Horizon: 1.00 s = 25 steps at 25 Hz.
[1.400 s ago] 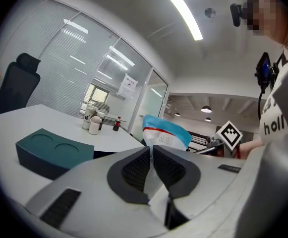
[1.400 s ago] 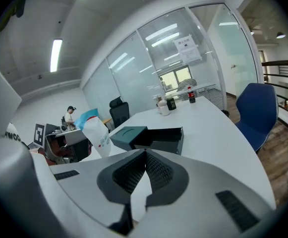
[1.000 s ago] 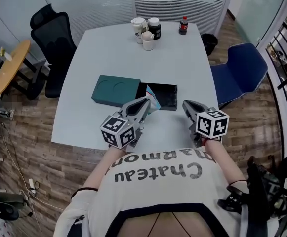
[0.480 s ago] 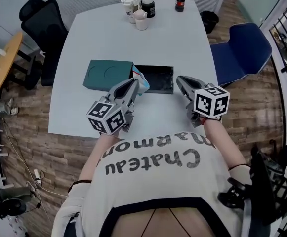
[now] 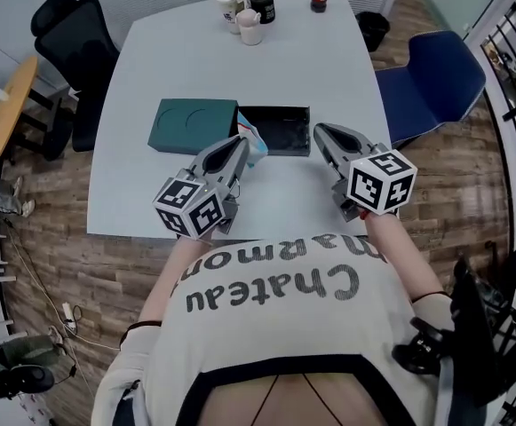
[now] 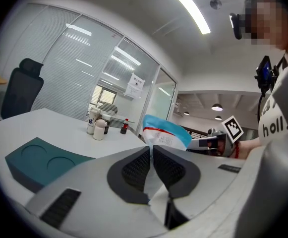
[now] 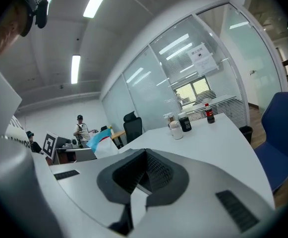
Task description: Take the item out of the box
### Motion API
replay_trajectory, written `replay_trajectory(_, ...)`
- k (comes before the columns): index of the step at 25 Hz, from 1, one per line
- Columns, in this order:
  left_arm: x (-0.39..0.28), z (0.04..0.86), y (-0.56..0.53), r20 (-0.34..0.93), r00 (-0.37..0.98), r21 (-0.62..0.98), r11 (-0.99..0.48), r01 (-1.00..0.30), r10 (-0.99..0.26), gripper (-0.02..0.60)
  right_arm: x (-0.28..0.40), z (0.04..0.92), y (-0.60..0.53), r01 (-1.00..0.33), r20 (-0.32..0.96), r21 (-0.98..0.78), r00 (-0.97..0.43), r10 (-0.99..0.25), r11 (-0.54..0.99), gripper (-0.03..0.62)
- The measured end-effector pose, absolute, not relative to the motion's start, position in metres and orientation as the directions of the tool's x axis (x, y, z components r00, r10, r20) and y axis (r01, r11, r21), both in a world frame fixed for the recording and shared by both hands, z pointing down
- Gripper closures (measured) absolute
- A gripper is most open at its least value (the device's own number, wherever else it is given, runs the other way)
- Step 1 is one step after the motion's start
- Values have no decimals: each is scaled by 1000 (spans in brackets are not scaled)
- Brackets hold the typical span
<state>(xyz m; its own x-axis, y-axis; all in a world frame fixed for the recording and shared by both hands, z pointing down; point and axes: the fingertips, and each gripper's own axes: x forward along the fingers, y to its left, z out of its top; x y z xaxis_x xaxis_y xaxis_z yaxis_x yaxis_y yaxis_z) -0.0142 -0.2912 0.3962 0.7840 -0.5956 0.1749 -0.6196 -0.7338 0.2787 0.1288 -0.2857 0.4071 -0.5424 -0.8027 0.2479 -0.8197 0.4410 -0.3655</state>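
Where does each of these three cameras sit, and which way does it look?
Head view: on the person's head, looking steeply down at the table; shirt, left gripper and right gripper show.
Left gripper view: on the left gripper, looking along jaws shut on a blue-and-white packet, across the table; shirt at right.
Right gripper view: on the right gripper, looking along closed, empty jaws across the table; shirt at left.
Shared: both gripper views show the packet and the bottles.

Right gripper (image 5: 321, 132) now slightly higher above the table (image 5: 329, 60) than a second ago.
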Motion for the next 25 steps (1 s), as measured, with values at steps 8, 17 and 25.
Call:
replay_trajectory(8,-18,395,-281,174,791,281,-740,-611,-587,535,119,390,-272,-836,199,-257,-537,-820,485,594)
replay_trajectory(17,-17,397,-281,177,800,287,-748,-599,-573,535,114,395,-266,-844,221,-226,-530,-819,486,594)
replay_trajectory(25,-11,398,-283,173,807,292,-753,-589,-564,535,119,401,-266,-850,242,-231,-521,-819,473,594)
